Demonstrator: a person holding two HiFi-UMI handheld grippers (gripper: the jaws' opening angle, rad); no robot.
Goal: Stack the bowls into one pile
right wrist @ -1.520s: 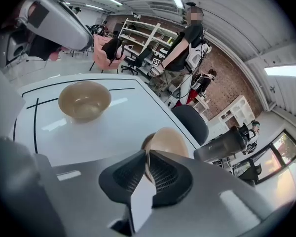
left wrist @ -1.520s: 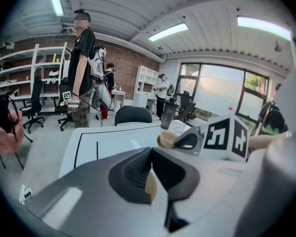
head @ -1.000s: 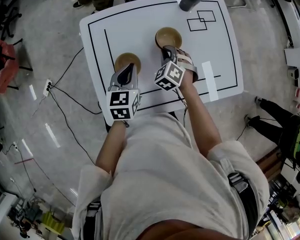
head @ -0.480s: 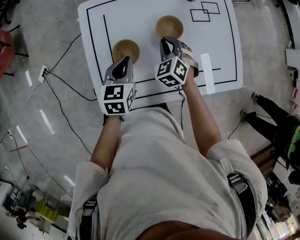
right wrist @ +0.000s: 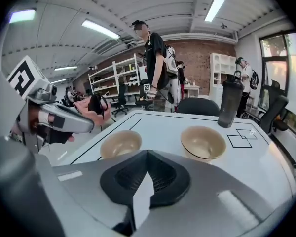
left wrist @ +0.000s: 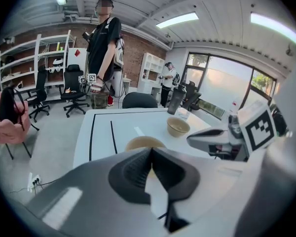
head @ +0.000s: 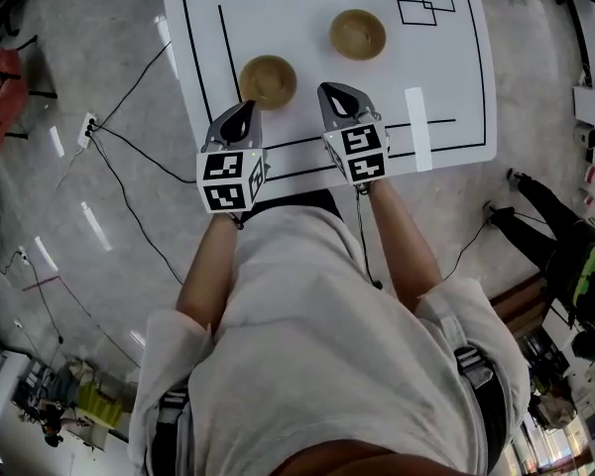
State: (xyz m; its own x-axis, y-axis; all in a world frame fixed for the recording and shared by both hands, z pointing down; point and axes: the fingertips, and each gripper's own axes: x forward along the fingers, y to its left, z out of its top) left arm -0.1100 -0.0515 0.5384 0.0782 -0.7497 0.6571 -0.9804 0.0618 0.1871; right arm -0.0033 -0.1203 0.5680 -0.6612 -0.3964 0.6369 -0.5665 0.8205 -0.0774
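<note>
Two tan bowls stand apart on the white table (head: 446, 77). The near-left bowl (head: 268, 79) (left wrist: 144, 143) (right wrist: 120, 143) lies just beyond my left gripper (head: 246, 105) (left wrist: 150, 149), which is shut and holds nothing. The far-right bowl (head: 357, 34) (left wrist: 178, 127) (right wrist: 203, 142) sits a little beyond my right gripper (head: 329, 89) (right wrist: 147, 153), whose jaws also meet with nothing between them. Both grippers hover side by side over the table's near part and point down at a slant. Neither touches a bowl.
A dark bottle (right wrist: 229, 100) (left wrist: 175, 100) stands at the table's far edge beside two drawn squares (head: 426, 6). A white tape strip (head: 415, 127) lies right of my right gripper. Cables (head: 129, 157) run over the floor at the left. People and office chairs are beyond the table.
Both grippers have drawn back toward the table's near edge. The right one has left the far bowl's rim and rolled, so its marker cube now faces up. Both bowls stay put.
</note>
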